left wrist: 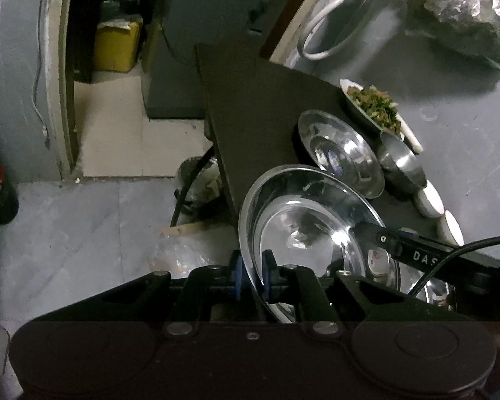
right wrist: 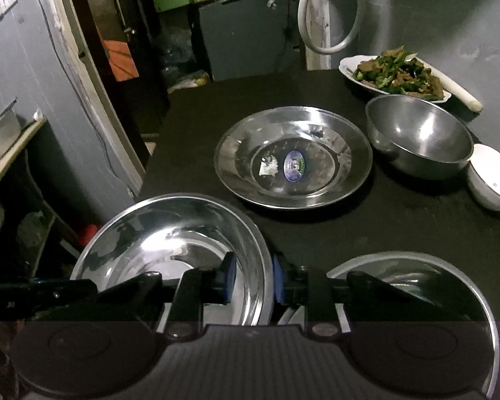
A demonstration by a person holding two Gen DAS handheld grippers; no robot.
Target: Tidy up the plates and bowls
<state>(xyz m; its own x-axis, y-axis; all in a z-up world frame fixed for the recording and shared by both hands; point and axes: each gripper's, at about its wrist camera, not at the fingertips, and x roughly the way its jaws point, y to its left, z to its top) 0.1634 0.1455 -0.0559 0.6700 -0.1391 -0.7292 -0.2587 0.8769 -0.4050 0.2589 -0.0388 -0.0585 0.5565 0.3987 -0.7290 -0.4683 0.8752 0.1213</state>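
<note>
Black cloth covers the tabletop [right wrist: 366, 233] beside grey walls and a dim doorway. My left tongs [left wrist: 251, 275] and right tongs [right wrist: 253, 278] both clench opposite rims of the near steel plate [right wrist: 170, 236]; another plate [right wrist: 293, 160] sits mid-table, and the tongs' bodies hide the lower edge.

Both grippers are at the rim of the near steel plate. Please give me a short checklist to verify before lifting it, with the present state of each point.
1. Left gripper closed on the near steel plate rim: ok, the pads sit on both sides of the rim.
2. Right gripper closed on the opposite rim: ok.
3. Plate empty: ok.
4. Steel plate with sticker, a likely stacking target, is empty: ok.
5. Second near plate clear of the right gripper: cannot tell, partly hidden.
6. Steel bowl and dish of food away from the path: ok.
</note>
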